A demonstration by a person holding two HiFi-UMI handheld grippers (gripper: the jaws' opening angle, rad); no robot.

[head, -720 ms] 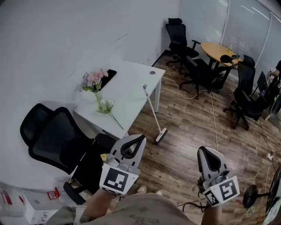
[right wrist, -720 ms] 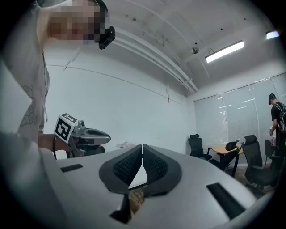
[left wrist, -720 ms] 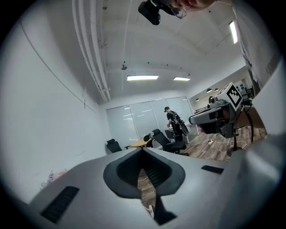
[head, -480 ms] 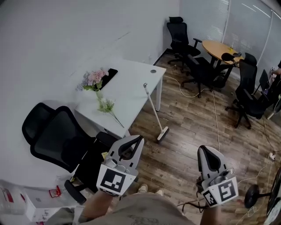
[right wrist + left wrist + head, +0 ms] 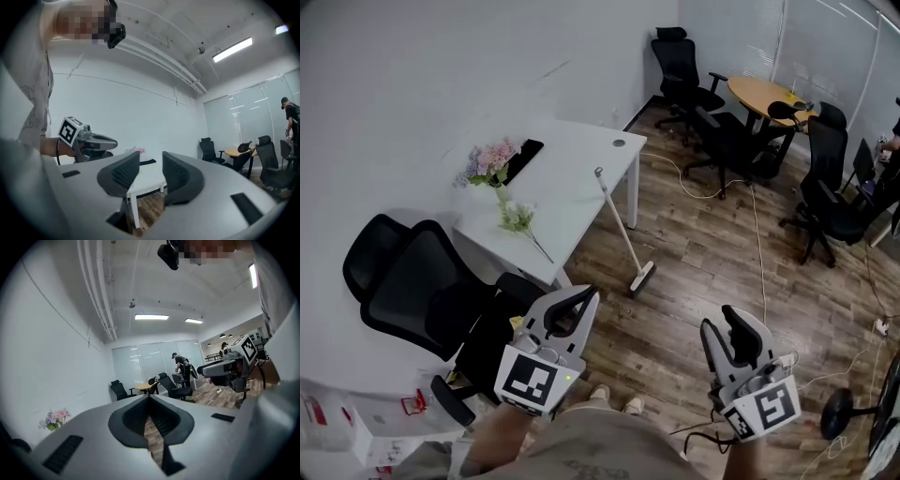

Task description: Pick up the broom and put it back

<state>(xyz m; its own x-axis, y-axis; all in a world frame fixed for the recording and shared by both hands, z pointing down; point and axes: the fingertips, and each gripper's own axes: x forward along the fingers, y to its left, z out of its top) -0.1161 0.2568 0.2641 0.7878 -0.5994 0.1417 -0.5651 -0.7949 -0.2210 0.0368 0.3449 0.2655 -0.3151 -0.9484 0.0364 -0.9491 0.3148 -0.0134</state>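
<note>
The broom (image 5: 617, 225) leans with its pale handle against the front edge of the white desk (image 5: 572, 178), its head on the wooden floor. Both grippers hover low in the head view, well short of it. My left gripper (image 5: 584, 297) is shut with nothing in it; in the left gripper view its pads (image 5: 149, 397) meet at the tips. My right gripper (image 5: 724, 322) is open and empty; a gap shows between its dark pads (image 5: 125, 171) in the right gripper view, with the desk (image 5: 147, 174) beyond.
Two black office chairs (image 5: 412, 291) stand left of me beside the desk. Pink flowers (image 5: 492, 161) and a dark flat object (image 5: 523, 159) lie on the desk. A round wooden table (image 5: 764, 94) with black chairs fills the far right. Cables (image 5: 757, 234) trail across the floor.
The right gripper's jaws now stand apart where they looked closed before. Both grippers sit slightly lower in the head view, and the desk and broom have shifted a little left.
</note>
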